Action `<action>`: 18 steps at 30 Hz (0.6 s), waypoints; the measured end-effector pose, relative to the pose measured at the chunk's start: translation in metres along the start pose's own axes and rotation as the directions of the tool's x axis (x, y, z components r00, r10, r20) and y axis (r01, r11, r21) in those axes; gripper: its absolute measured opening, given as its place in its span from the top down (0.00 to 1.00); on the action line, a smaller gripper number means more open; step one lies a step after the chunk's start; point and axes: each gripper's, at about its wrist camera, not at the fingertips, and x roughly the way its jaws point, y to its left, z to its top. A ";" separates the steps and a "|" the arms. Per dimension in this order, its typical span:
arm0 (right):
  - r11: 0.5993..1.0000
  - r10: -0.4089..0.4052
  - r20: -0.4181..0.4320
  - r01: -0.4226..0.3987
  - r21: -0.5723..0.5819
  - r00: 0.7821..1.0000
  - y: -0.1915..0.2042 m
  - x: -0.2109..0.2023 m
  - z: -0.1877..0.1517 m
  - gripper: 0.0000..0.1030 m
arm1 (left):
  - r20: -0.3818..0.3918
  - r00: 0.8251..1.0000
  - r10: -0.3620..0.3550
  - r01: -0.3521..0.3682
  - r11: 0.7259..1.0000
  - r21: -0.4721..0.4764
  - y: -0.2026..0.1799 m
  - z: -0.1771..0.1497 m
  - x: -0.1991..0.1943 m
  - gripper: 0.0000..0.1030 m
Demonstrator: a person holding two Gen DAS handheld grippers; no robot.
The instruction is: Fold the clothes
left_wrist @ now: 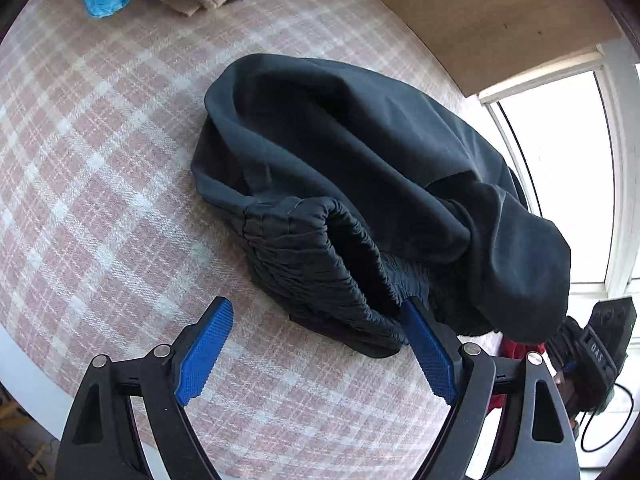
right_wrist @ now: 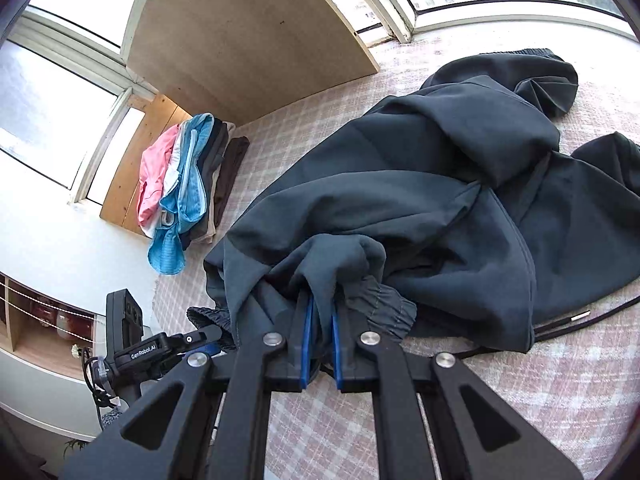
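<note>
Angled steeply down, the left gripper [left_wrist: 316,320] holds its fingers apart beside the dark trousers [left_wrist: 360,184], while the right gripper [right_wrist: 320,312] fingers clamp their fabric

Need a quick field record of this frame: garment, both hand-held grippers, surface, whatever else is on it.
garment: dark trousers, crumpled, elastic waistband bunched near the grippers
left hand-held gripper: open, one pad beside the waistband, nothing pinched
right hand-held gripper: shut on a fold of the trousers
drawcord: trailing loose on the cloth
surface: pink plaid cloth
other: stack of folded clothes at the far edge, pink and blue on top
</note>
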 end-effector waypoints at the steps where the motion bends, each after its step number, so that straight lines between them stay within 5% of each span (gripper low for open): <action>1: 1.000 -0.006 0.002 0.006 -0.007 1.000 0.000 -0.001 0.000 0.90 | 0.019 1.000 0.013 -0.013 1.000 -0.012 -0.003 -0.001 0.001 0.17; 8: 1.000 -0.012 0.021 0.012 0.003 1.000 -0.010 -0.003 0.001 0.90 | 0.020 0.990 0.137 -0.136 0.990 -0.022 -0.020 0.013 0.029 0.20; 9: 1.000 -0.015 0.024 0.015 0.002 1.000 -0.011 -0.003 0.001 0.90 | 0.019 0.989 0.150 -0.150 0.989 0.008 -0.024 0.013 0.035 0.23; 11: 1.000 -0.020 0.031 0.020 0.000 0.999 -0.014 -0.004 0.001 0.90 | 0.028 0.989 0.145 -0.146 0.988 0.056 -0.027 0.009 0.038 0.46; 14: 1.000 -0.029 0.057 0.029 0.000 0.998 -0.018 -0.009 0.004 0.93 | 0.021 1.000 -0.014 0.011 0.993 0.114 -0.026 0.006 0.027 0.87; 18: 0.999 -0.039 0.072 0.039 0.000 0.997 -0.020 -0.015 0.005 0.94 | 0.063 0.993 -0.104 0.092 0.980 0.174 -0.017 0.005 -0.010 0.88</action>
